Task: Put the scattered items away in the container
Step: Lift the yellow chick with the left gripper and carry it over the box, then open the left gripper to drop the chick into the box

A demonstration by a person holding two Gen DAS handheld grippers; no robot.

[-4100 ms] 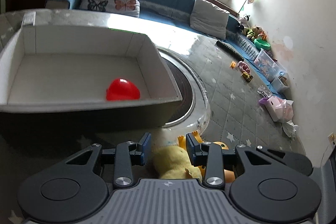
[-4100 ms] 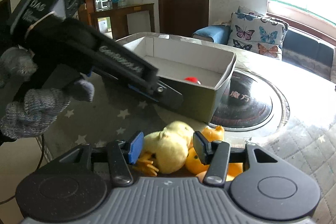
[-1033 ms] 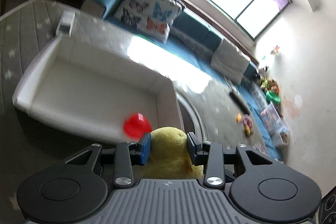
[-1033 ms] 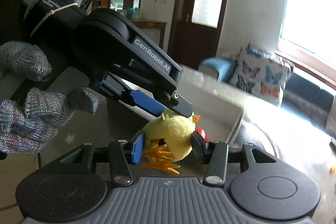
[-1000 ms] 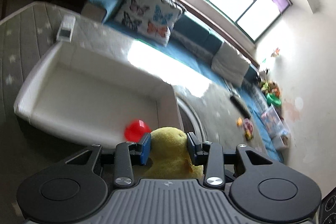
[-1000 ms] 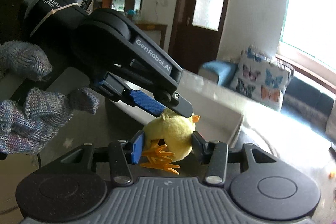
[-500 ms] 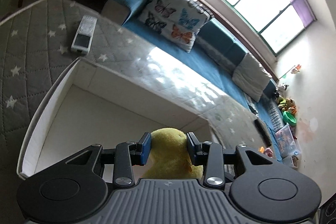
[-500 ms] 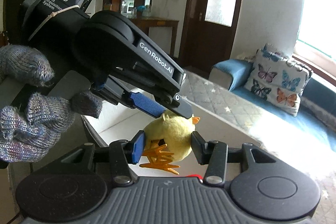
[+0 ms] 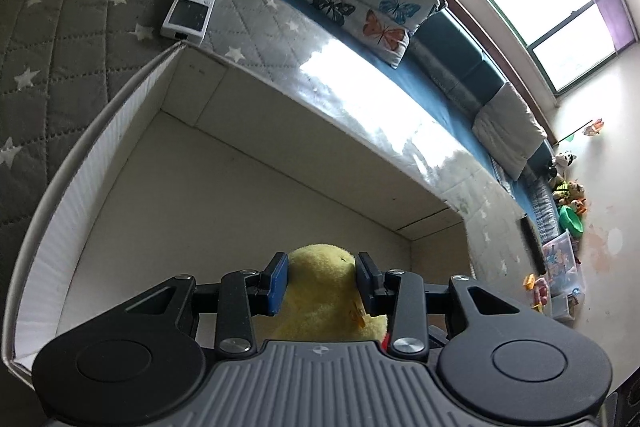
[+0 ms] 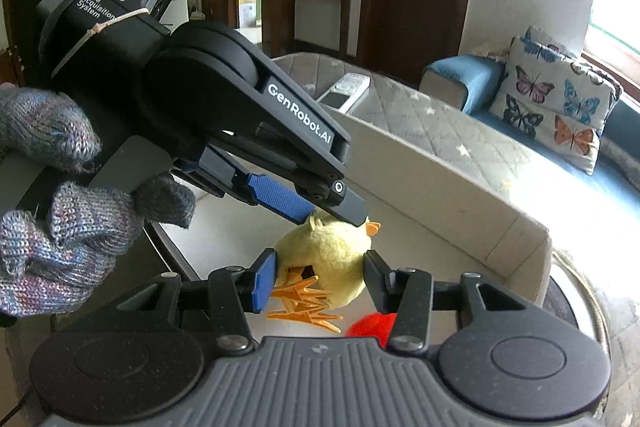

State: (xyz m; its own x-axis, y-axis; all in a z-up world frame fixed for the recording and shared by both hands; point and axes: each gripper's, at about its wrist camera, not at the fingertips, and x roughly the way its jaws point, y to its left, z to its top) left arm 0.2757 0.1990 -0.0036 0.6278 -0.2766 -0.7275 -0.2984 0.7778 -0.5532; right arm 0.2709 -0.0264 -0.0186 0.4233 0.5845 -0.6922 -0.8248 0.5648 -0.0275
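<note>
Yellow plush is what both tools are closed around: the toy chick (image 10: 328, 259) is pinched at its head by the left gripper (image 9: 322, 283) and at its body by the right gripper (image 10: 320, 279), each with its blue pads narrowed to the toy's width and pressed into the soft pile. The chick is held in the air above the floor of the white box (image 9: 224, 187), toward the box's near right corner, so that a release would probably drop it inside and not onto the quilted star cover (image 9: 60, 27). A red ball (image 10: 370, 325) is seen lying on the box floor just below the right gripper. The left tool is tilted steeply downward over the box, gripped by a gloved hand (image 10: 60, 219) at its rear, while the right tool is levelled lower, aimed across the box. A remote control (image 9: 192, 3) is lying on the cover beside the box's far left corner.
</note>
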